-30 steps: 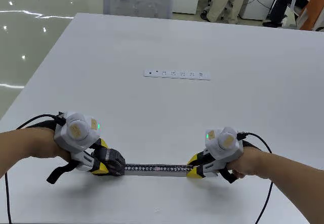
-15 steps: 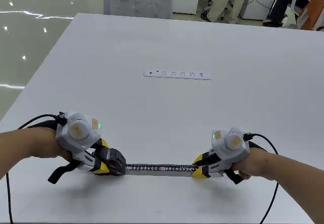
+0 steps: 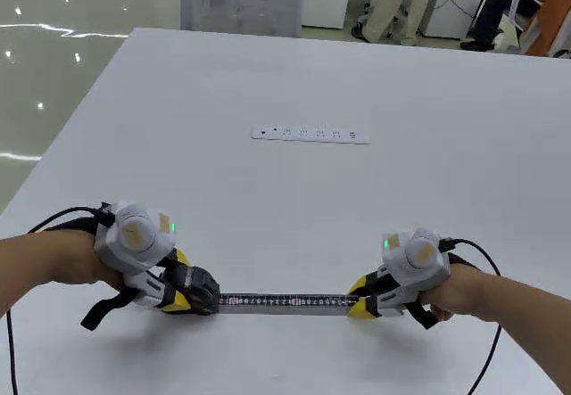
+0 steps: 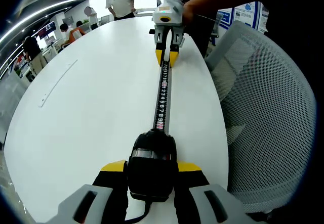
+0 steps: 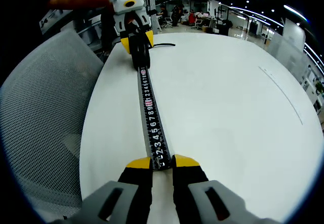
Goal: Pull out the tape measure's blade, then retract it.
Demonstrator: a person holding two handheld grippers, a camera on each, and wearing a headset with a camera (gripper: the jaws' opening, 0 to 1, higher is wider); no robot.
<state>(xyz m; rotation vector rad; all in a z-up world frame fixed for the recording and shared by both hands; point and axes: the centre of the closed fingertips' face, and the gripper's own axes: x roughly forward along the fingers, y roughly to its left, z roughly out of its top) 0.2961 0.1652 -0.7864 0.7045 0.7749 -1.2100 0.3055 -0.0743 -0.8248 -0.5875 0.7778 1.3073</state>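
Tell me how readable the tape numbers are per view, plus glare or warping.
Head view: blade digits too small to read, glare streaks on the floor. Left gripper view: digits legible near the case, fisheye curves the table. Right gripper view: digits crisp near the jaws.

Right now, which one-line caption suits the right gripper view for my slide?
Right tongs pinch the extended blade; left tongs hold the tape measure case, at a white table.

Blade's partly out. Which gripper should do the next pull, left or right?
Right, likely. The right gripper is shut on the free end of the blade, so it can draw away. The left gripper clamps the tape measure case and suits anchoring.
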